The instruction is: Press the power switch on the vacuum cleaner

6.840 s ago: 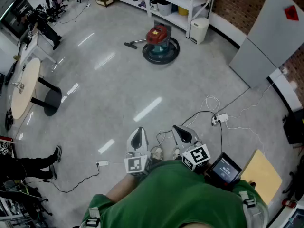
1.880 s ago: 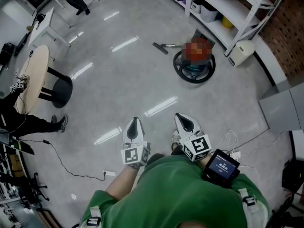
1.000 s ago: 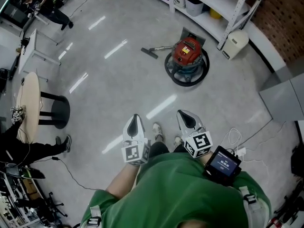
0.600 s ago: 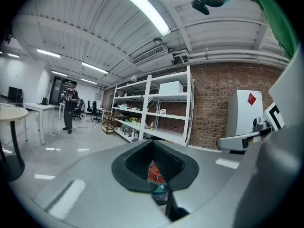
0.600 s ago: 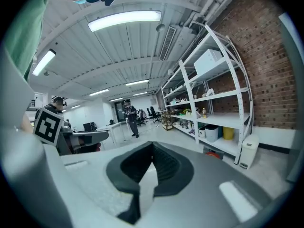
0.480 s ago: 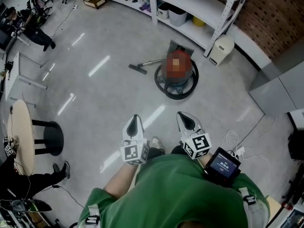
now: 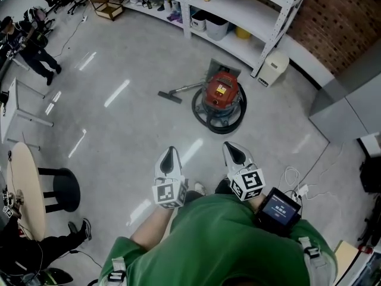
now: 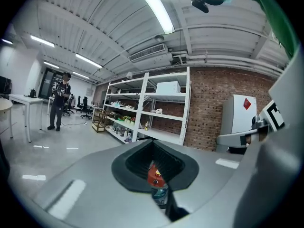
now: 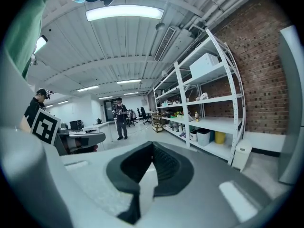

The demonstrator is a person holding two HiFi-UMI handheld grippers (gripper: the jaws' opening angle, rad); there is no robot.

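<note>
head view, looking steeply down over a person in a green top standing on a polished grey floor [image 7: 113, 142]. a canister vacuum cleaner with a red plastic lid and a blue-grey drum [image 7: 221, 93] stands on the floor at about twelve to one o'clock from the grippers and well apart from them. a black hose [image 7: 205, 115] is coiled round its base. its metal wand and dark floor nozzle [image 7: 171, 95] lie out at the vacuum's nine o'clock. white metal shelving [image 7: 238, 8] runs behind it at twelve o'clock, and a small white bin [image 7: 273, 68] sits at the vacuum's two o'clock.

the left gripper [image 7: 169, 155] and right gripper [image 7: 233, 152] are held side by side close to the body. in each gripper's own view the jaws are drawn together with nothing between them. the left gripper view shows the far-off vacuum through the thin slit that remains.

the power switch is probably on the red lid, near a pale label there, but it is too small to pick out from here.

as a judgement: the canister looks stiff, fairly heavy and smooth-skinned, and it may roll if pushed sideways. it needs no grasp. a closed jaw tip should press straight down on the switch, so that the floor takes the force. the approach is not yet finished.
</note>
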